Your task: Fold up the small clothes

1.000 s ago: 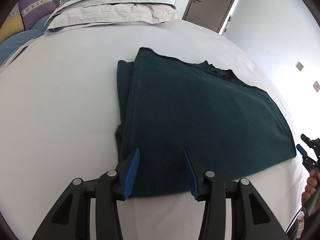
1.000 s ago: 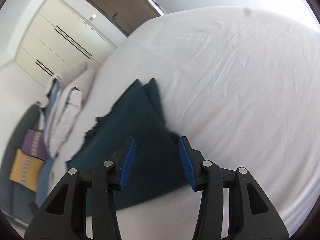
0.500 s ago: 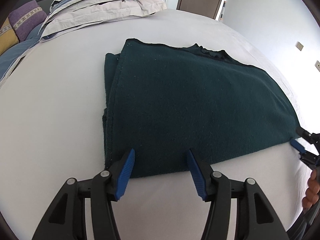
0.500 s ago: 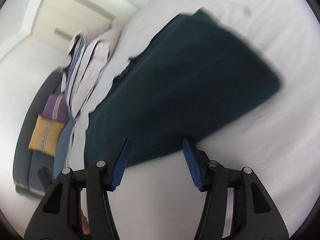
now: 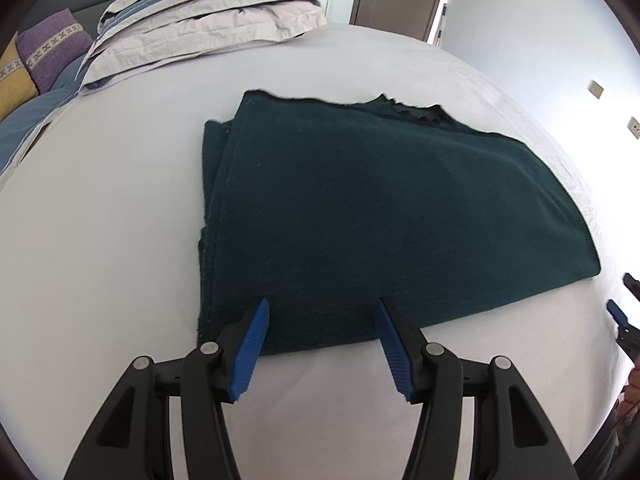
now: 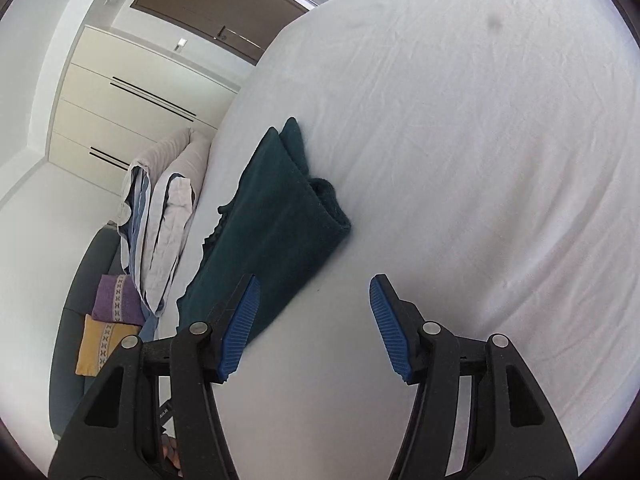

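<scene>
one folded green garment (image 5: 384, 216) lies flat, long axis left-right.

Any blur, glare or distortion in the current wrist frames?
Left wrist: sharp, the green cloth crisp, strong fisheye bowing of the bed, the wall at right blown out. Right wrist: also sharp, no motion blur, a dark smudge top right, the sheet evenly bright.

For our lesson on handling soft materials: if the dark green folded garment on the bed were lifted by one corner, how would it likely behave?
The dark green garment would probably droop and unfold, since its stacked layers lie loose at the left edge. It looks like thick knit, so likely heavy for cloth and not slippery. Pushed across the white sheet, it would probably bunch rather than slide. Both tongs, left and right, are open.
</scene>
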The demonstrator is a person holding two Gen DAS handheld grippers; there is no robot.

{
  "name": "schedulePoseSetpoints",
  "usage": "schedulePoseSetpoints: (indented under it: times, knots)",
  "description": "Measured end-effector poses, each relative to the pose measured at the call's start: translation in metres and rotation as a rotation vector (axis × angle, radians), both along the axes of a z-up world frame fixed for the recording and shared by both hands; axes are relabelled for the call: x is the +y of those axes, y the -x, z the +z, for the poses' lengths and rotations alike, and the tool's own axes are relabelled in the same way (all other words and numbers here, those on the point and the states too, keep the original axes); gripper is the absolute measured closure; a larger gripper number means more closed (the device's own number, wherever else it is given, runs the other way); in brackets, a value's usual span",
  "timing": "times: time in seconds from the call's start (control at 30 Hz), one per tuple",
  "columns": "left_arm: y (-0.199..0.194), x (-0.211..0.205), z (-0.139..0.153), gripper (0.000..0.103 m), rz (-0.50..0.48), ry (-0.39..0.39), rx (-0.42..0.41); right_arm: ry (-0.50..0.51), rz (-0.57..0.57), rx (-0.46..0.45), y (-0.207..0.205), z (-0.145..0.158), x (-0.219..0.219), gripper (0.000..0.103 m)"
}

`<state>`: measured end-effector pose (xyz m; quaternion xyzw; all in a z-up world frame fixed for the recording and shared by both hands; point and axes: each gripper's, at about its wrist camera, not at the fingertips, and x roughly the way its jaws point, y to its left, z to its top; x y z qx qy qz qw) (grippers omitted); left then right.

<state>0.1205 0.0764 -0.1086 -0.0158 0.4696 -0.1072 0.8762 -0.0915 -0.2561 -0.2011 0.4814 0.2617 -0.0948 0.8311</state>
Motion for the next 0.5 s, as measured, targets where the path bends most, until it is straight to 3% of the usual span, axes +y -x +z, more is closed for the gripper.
schedulePoseSetpoints:
  times: [0.27, 0.5]
  knots:
    - [-0.01, -0.017, 0.014, 0.045, -0.033, 0.073, -0.016, 0.03, 0.014, 0.005, -0.033, 0.008, -0.02, 0.044]
    - [-0.025, -0.049, 0.008, 0.045, -0.102, 0.118, 0.006, 0.021, 0.054, 0.058, -0.101, -0.007, -0.046, 0.045]
